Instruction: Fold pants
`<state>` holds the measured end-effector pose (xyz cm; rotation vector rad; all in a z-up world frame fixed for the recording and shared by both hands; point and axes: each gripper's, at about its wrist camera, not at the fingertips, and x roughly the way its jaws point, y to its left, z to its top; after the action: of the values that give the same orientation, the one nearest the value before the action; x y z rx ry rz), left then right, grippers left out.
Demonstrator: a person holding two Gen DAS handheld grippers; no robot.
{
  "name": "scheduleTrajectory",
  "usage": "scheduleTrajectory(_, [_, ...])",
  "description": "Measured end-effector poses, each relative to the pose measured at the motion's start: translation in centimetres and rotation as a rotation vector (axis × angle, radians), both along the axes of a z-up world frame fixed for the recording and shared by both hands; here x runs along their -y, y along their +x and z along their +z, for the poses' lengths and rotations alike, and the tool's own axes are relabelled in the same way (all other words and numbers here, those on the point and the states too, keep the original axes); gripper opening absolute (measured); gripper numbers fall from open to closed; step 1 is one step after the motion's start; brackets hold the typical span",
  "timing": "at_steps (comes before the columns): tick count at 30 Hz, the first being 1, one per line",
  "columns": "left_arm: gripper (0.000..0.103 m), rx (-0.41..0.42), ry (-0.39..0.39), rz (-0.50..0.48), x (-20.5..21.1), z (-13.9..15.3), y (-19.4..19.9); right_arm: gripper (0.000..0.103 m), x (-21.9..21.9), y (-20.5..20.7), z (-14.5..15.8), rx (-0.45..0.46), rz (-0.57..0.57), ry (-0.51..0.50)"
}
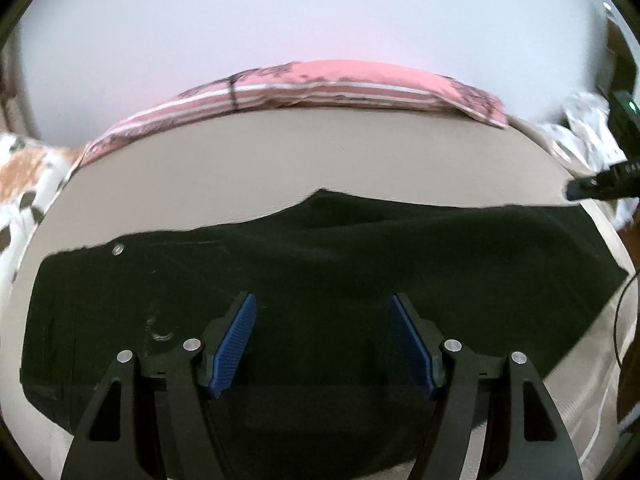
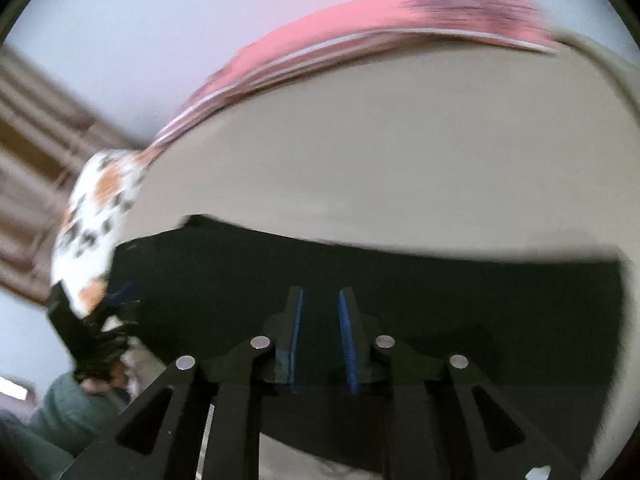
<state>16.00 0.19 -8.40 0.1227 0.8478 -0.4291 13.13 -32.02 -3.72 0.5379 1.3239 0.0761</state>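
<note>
Saw the black pants (image 1: 320, 260) laid out flat and lengthwise along the near edge of the bed (image 1: 280, 152), with a small metal button (image 1: 118, 249) showing near their far left end. Found the same pants (image 2: 400, 300) filling the lower part of the right wrist view, which was blurred. Noted the left gripper (image 1: 322, 304) hovering over the middle of the pants, blue pads (image 1: 236, 344) spread wide and nothing between them. Noted the right gripper (image 2: 320, 296) over the pants as well, its pads a narrow gap apart, pinching nothing. Caught the tip of that right gripper (image 1: 592, 184) again at the right edge of the left wrist view, just past the far right end of the pants. Made out the left gripper (image 2: 116, 308) only as a dark smear at the left of the right wrist view, with a hand (image 2: 100, 384) and a green sleeve (image 2: 68, 412) below it. Left the far half of the beige bed (image 2: 400, 140) bare. Spotted a pink striped pillow (image 1: 340, 80) along the far edge, a white cloth with orange and dark spots (image 1: 24, 184) at the far left corner, and a pale patterned cloth (image 1: 588, 132) at the far right corner. Traced a thin dark cable (image 1: 618, 320) over the right edge.
</note>
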Motion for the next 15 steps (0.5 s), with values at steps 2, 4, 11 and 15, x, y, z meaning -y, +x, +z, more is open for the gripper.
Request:
scheduleTrajectory(2, [0.069,-0.019,-0.011,0.022,-0.8,-0.5,0.5,0.024,-3.6,4.0,-1.5,0.007,0.101,0.055])
scheduleTrajectory(4, [0.069,-0.041,-0.011,0.041,-1.6,-1.4,0.9,0.030,-6.7,7.0,-2.9,0.007,0.186,0.105])
scheduleTrajectory(11, [0.069,-0.098,-0.023,0.023,-3.8,-3.8,0.5,0.039,-16.4,15.1,-8.8,-0.057,0.435,0.182])
scheduleTrajectory(15, [0.069,-0.085,0.007,-0.021,-3.8,-3.9,-0.2,0.038,-19.1,16.8,-11.5,-0.121,0.522,0.217])
